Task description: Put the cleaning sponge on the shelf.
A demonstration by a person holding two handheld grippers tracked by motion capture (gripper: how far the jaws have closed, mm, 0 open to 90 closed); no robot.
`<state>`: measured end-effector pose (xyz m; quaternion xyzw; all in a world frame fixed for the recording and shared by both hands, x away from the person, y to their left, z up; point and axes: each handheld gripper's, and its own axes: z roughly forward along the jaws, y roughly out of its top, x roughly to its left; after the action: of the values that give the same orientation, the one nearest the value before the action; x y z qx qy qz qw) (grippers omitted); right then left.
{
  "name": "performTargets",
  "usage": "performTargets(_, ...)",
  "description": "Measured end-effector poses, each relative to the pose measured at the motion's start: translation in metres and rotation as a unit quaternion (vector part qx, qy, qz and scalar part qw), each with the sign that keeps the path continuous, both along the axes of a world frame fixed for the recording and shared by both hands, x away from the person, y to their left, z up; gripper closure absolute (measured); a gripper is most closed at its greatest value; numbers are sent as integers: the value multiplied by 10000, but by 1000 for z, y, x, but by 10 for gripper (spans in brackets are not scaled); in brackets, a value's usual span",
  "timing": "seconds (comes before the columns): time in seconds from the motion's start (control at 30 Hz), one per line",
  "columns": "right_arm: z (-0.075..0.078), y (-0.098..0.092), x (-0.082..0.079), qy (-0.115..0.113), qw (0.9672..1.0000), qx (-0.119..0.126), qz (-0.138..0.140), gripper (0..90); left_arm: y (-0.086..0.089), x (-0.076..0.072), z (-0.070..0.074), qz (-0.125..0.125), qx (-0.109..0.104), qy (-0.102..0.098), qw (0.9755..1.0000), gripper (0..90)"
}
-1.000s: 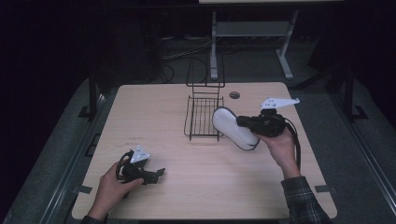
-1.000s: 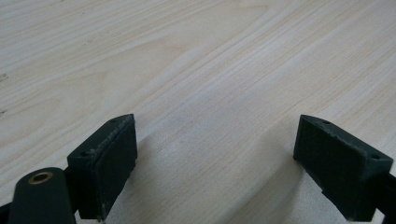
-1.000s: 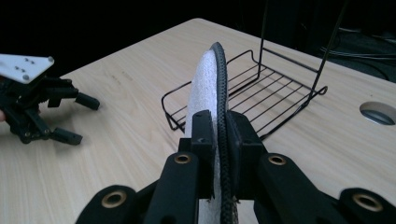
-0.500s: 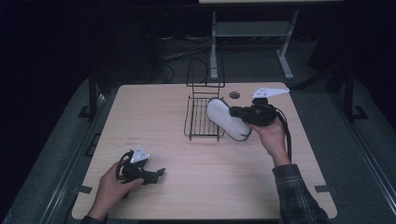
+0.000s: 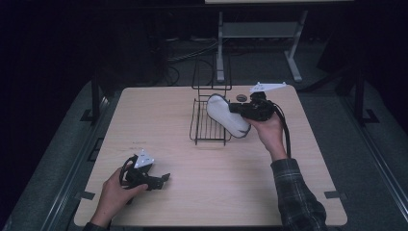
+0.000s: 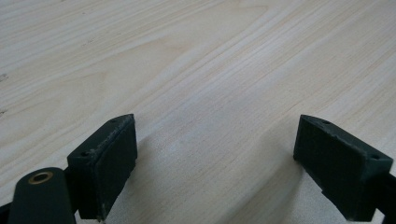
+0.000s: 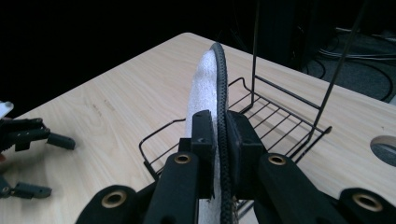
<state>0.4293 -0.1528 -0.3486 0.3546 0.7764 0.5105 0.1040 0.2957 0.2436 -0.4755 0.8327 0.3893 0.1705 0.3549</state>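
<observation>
A white oval pad with a black corded rim is held on edge, tilted, over the right side of a black wire rack. My right gripper is shut on the pad's rim, and the pad stands upright between its jaws in the right gripper view, with the rack just beyond. My left gripper rests low at the table's near left in a hand, open. In the left gripper view its jaws stand wide apart over bare wood.
The rack has a tall wire back on its far side. A round hole sits in the tabletop behind the right gripper. The wooden table ends in dark floor on all sides. The left gripper lies far left in the right gripper view.
My right hand has carried the pad away from the person and leftward, from beside the rack to over its right side. The left hand and gripper have stayed put.
</observation>
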Motion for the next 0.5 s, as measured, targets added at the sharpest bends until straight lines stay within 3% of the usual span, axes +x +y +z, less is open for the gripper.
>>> performTargets(0.5, -13, 31, 36, 231, 9997, -19, 10, 820, 0, 0, 0, 4, -11, -3, 10000, 127)
